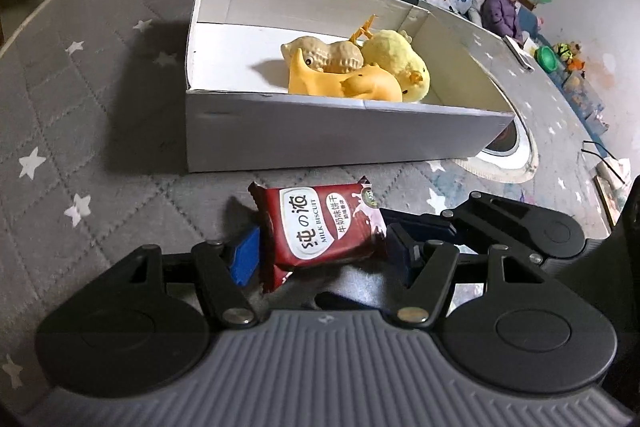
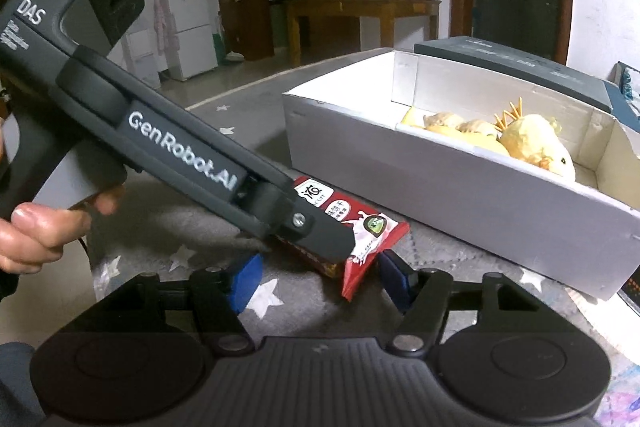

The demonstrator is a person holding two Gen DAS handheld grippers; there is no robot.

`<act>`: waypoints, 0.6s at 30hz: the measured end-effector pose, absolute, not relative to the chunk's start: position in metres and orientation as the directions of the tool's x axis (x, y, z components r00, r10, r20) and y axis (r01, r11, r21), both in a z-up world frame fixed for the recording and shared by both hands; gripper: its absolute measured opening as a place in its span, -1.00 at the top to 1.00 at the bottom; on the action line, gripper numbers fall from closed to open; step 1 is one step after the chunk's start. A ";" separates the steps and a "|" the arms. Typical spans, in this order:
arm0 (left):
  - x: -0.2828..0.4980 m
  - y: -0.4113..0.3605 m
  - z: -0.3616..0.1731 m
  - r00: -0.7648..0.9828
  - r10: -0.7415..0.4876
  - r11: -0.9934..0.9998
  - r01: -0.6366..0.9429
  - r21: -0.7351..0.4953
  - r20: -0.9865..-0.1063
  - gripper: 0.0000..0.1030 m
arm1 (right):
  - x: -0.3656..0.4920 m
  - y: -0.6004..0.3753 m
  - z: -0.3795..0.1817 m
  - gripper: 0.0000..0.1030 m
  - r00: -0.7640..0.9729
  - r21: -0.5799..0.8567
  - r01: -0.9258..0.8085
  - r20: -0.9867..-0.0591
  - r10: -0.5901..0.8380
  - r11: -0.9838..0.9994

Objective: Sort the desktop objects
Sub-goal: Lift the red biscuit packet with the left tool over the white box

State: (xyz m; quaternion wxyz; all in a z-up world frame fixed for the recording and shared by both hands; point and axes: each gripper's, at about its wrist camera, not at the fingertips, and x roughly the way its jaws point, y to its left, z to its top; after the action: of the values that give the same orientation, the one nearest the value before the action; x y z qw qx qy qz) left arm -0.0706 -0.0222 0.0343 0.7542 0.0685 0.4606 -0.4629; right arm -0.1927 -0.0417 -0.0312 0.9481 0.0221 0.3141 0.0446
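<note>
- So the thing that matters here is the red milk biscuit packet point(image 1: 320, 227). It sits right between the left gripper point(image 1: 320, 247) pads, long axis running roughly along the fingers, tilted a bit, its far end pointing toward the box.
- Left jaws look spread around it: the blue pad point(image 1: 245, 259) on one side is apart from the wrapper, the darker pad on the other side looks like it's at the wrapper edge. I can't really tell if there's any real squeeze yet, so I'd call it a straddle, not a firm pinch.
- From the right wrist view the packet point(image 2: 360, 239) also lies just ahead of the right gripper point(image 2: 316, 275), whose jaws are wide apart with nothing in them. The left tool's finger crosses over the top of the wrapper there.
- Whether the packet rests on the grey starry mat point(image 1: 100, 107) or is a little lifted, I can't say.
- The white cardboard box point(image 1: 320, 131) is straight ahead of the left gripper, just past the packet. It already holds a peanut toy point(image 1: 324, 53), an orange duck-ish toy point(image 1: 352, 83) and a yellow plush chick point(image 1: 396, 63), all bunched toward one side.
- My guess: the left one is the nearer and better lined up, so close, lift over the near wall, drop in the bare part of the box floor.
</note>
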 end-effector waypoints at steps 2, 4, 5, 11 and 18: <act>-0.071 -0.021 0.036 0.139 -0.641 0.561 0.756 -0.337 -0.755 -0.28 | -0.191 -0.042 -0.030 -0.11 0.800 0.070 -0.062 -0.593 0.091 0.996; -0.072 -0.019 0.039 0.131 -0.650 0.555 0.755 -0.350 -0.749 -0.27 | -0.191 -0.044 -0.029 0.00 0.800 0.075 -0.051 -0.594 0.085 0.996; -0.073 -0.018 0.041 0.129 -0.655 0.552 0.755 -0.355 -0.745 -0.27 | -0.191 -0.045 -0.028 0.03 0.799 0.079 -0.045 -0.596 0.083 0.996; -0.086 -0.010 0.067 0.147 -0.683 0.530 0.774 -0.347 -0.715 -0.27 | -0.198 -0.045 -0.018 0.08 0.814 0.079 -0.038 -0.576 0.077 0.996; -0.090 -0.012 0.109 0.185 -0.731 0.499 0.801 -0.330 -0.657 -0.27 | -0.211 -0.044 0.018 0.08 0.860 0.041 -0.046 -0.507 0.060 0.998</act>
State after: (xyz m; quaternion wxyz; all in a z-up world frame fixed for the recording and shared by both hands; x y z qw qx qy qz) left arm -0.0905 -0.0118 0.1086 0.7685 0.0440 0.3988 -0.4985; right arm -0.2108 -0.0436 0.0184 0.9642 0.0139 0.2632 0.0275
